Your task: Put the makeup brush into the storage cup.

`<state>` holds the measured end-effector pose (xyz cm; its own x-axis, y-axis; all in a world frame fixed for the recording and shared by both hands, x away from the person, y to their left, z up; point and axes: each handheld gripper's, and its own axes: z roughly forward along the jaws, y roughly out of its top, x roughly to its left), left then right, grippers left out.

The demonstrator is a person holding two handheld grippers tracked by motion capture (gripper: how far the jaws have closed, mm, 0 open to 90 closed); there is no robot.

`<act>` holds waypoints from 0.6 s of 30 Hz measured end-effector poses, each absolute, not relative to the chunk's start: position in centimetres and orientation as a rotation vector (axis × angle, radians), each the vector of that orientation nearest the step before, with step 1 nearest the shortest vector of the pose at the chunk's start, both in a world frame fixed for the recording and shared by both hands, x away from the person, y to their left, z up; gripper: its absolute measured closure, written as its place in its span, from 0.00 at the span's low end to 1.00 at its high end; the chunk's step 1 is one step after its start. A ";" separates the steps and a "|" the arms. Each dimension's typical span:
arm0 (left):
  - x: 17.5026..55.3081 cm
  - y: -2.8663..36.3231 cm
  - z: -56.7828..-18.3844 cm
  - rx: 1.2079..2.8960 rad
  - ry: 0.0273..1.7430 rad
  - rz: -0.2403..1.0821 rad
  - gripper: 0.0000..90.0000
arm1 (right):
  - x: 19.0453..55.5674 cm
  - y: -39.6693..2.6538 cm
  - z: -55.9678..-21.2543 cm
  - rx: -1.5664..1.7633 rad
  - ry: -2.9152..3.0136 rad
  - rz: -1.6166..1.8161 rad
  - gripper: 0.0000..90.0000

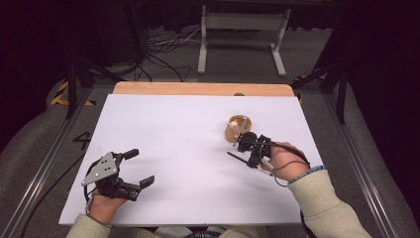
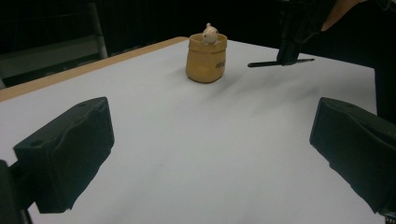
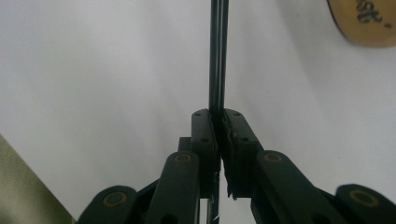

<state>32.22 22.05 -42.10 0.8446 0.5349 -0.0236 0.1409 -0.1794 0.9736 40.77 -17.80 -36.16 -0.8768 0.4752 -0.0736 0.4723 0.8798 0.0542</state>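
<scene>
Right gripper point(image 1: 243, 148) clamps a thin black rod point(image 3: 218, 56) beside the tan pot point(image 1: 239, 127) (figurine inside); left gripper point(image 1: 137, 167) gapes, empty, above the desk point(image 1: 188, 148).

We see a mustard-yellow pouch point(image 2: 206, 59) with dark lettering, a cream figure point(image 2: 210, 34) inside, on a white table point(image 1: 173, 148).
</scene>
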 end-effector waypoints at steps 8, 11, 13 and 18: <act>32.8 21.0 -41.0 1.753 0.468 0.329 0.04 | 39.7 -15.9 -34.1 0.604 2.971 0.069 0.93; 33.0 20.5 -40.8 1.750 0.455 0.306 0.04 | 39.4 -15.2 -33.6 0.553 2.979 0.076 0.93; 33.1 20.2 -40.7 1.747 0.452 0.298 0.04 | 39.1 -14.6 -33.3 0.526 2.983 0.082 0.93; 33.6 19.7 -40.5 1.746 0.441 0.270 0.04 | 38.5 -13.5 -32.6 0.439 2.993 0.087 0.93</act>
<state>33.60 19.69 -40.52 0.8995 0.4332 -0.0569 0.1456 -0.1745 0.9738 38.49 -13.47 -32.58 -0.9513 0.2896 -0.1057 0.2830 0.9563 0.0734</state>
